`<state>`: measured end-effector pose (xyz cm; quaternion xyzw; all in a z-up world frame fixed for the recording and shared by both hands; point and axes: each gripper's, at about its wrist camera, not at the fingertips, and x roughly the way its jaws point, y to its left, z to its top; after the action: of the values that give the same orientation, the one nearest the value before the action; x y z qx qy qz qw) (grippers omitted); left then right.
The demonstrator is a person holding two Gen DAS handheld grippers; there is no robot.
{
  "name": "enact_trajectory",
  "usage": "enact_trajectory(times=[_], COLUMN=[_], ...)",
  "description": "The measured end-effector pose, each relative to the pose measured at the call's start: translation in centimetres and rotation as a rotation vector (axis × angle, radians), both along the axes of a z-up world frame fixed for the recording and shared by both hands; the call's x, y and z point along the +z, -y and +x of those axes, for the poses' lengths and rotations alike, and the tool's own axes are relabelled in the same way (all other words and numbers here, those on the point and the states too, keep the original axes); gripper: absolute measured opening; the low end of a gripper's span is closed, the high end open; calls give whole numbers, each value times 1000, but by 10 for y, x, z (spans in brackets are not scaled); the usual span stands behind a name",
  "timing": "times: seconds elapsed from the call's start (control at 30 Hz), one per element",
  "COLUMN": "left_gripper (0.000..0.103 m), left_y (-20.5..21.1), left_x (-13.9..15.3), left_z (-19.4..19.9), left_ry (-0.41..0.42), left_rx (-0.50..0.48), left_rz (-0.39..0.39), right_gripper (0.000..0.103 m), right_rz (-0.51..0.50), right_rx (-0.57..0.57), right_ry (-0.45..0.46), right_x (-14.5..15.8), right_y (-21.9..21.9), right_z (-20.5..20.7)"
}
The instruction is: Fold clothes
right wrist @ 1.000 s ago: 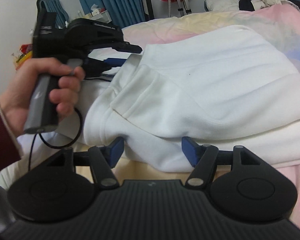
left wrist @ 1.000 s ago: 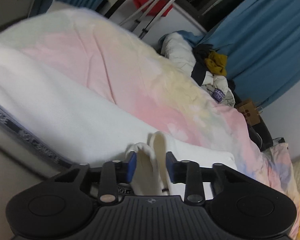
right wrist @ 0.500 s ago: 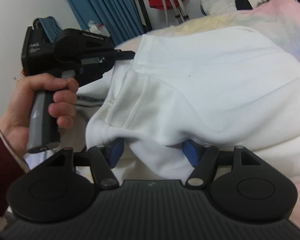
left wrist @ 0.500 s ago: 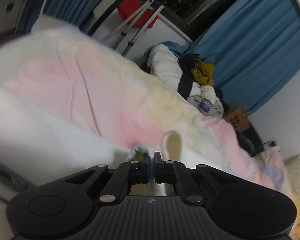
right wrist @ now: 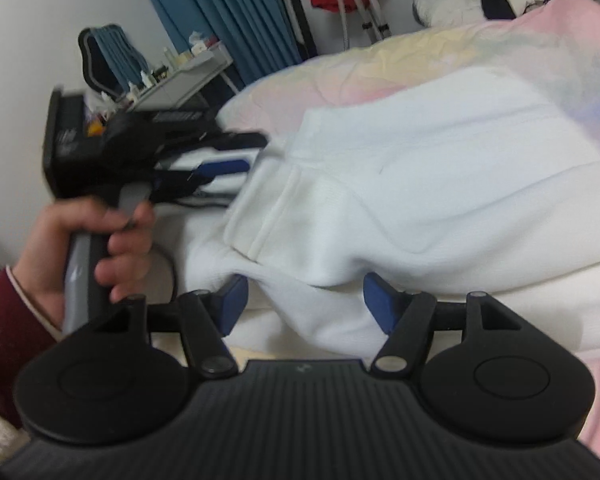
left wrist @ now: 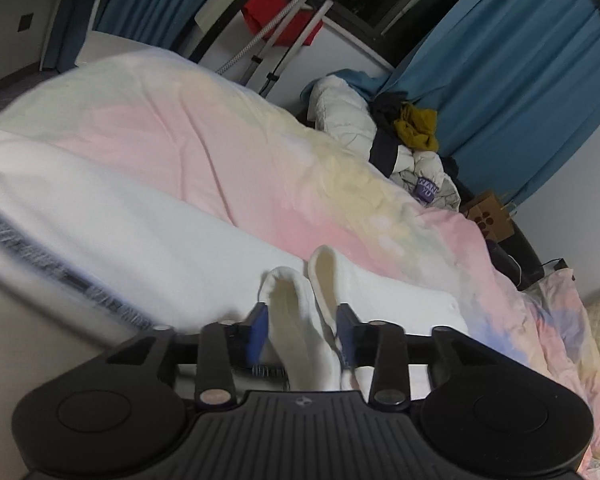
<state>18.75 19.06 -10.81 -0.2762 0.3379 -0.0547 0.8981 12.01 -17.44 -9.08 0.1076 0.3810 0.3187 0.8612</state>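
A white sweatshirt (left wrist: 140, 232) lies spread on a pastel pink and yellow bedspread (left wrist: 260, 160). My left gripper (left wrist: 302, 330) is open at the garment's edge, and two upright folds of white cloth (left wrist: 296, 320) stand loose between its blue pads. In the right wrist view the same sweatshirt (right wrist: 440, 184) fills the middle. My right gripper (right wrist: 306, 302) is open, its pads on either side of a bulge of the near hem. The left gripper (right wrist: 228, 160) shows there too, blurred, held by a hand (right wrist: 80, 248) in a dark red sleeve.
A heap of clothes (left wrist: 404, 140) lies at the bed's far end before blue curtains (left wrist: 520, 80). A rack with a red cloth (left wrist: 284, 12) stands behind the bed, a cardboard box (left wrist: 488, 216) to the right. A cluttered shelf (right wrist: 188, 76) stands left.
Half a second ago my left gripper was shut on the cloth fold; now it is open with the fold still between its pads. The right gripper stayed open at the hem.
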Motion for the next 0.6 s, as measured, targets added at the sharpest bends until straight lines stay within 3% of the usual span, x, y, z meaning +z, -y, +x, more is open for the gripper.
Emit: enact_trajectory(times=[0.13,0.27,0.4,0.6], left_gripper=[55,62,64,61], left_y=[8,31,68,102], left_x=[33,54,48,20], left_z=[-47,-91,-110,-98], left_ry=[71,139,146,97], left_rx=[-19,-95,-196,-265], left_rz=[3,23,60,143], right_gripper=[67,67,67,68], right_rz=[22,41,57,93], right_rx=[-46,-140,-244,-375], right_ry=[21,15,25,-39], right_x=[13,21,26,15], right_y=[21,46,73,100], right_z=[-8,0,7,22])
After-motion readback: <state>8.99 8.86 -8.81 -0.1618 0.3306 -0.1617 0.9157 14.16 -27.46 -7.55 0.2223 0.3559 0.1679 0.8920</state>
